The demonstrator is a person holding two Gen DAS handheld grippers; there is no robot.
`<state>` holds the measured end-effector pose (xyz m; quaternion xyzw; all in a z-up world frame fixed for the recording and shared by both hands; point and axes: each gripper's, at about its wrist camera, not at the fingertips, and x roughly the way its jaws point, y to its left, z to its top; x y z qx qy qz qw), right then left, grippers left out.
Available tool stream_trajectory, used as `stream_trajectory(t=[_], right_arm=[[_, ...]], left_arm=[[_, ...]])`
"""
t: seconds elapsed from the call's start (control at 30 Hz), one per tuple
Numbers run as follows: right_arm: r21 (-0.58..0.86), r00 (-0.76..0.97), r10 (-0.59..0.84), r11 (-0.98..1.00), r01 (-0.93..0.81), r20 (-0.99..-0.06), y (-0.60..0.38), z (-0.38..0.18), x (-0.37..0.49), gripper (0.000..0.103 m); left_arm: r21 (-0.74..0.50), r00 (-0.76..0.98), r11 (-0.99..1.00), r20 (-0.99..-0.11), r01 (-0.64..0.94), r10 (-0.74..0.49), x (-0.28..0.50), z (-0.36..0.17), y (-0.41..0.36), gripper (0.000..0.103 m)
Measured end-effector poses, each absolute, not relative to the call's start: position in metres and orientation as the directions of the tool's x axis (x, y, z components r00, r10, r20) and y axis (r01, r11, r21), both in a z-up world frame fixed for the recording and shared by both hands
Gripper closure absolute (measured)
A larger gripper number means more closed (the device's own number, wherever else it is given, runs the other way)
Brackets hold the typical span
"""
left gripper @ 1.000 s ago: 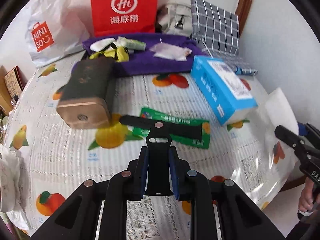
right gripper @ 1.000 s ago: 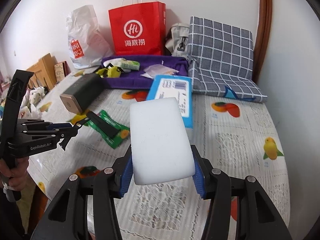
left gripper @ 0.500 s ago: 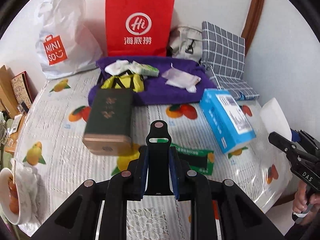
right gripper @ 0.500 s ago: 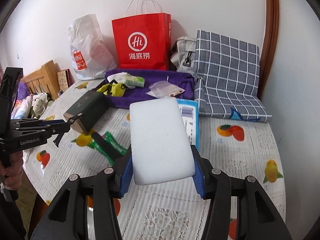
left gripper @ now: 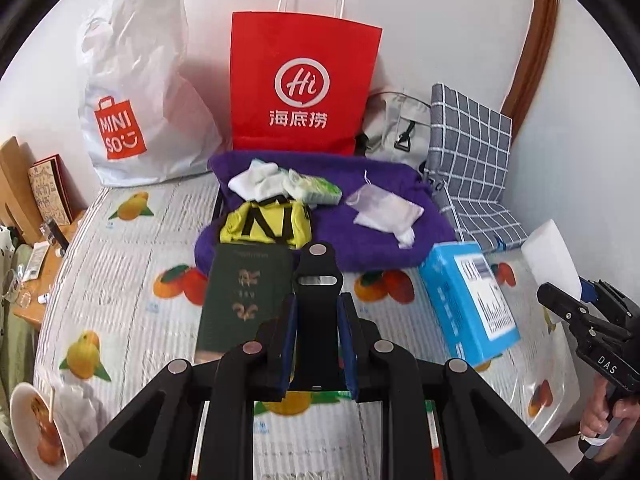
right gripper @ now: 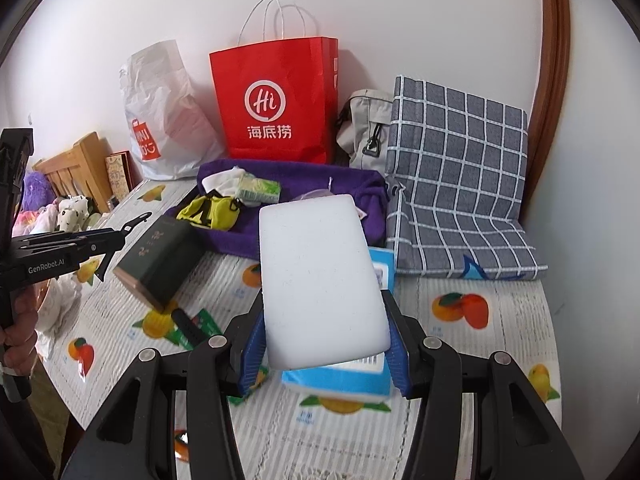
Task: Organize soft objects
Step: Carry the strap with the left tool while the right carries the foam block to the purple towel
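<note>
Sponge (right gripper: 320,280) — white block, clamped in your right gripper (right gripper: 324,344), now lifted higher vs. 1 s ago, above the blue box (right gripper: 340,380) at lower centre. Left gripper (left gripper: 316,340) is pinched on a black strap (left gripper: 318,280), also raised off the table (left gripper: 132,264). Both loads are airborne, so drop-off looks next — prob. the purple towel (left gripper: 360,240), centre frame. Green box (left gripper: 244,300) and yellow pouch (left gripper: 266,226) sit in the approach path.

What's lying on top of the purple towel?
On the purple towel lie a yellow pouch, white cloth, a green packet and a clear bag. Whatever is beneath them is hidden.
</note>
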<state>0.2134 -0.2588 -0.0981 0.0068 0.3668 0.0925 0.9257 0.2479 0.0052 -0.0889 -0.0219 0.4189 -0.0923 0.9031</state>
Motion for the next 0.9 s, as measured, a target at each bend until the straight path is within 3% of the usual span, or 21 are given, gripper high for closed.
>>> stream_trajectory(t=[0.9], right_arm=[[0.128, 0.691, 0.23, 0.972, -0.196, -0.685, -0.24, -0.084, 0.339, 0.052]], left_arm=[[-0.13, 0.662, 0.99, -0.737, 0.054, -0.133, 0.363, -0.076, 0.025, 0.083]])
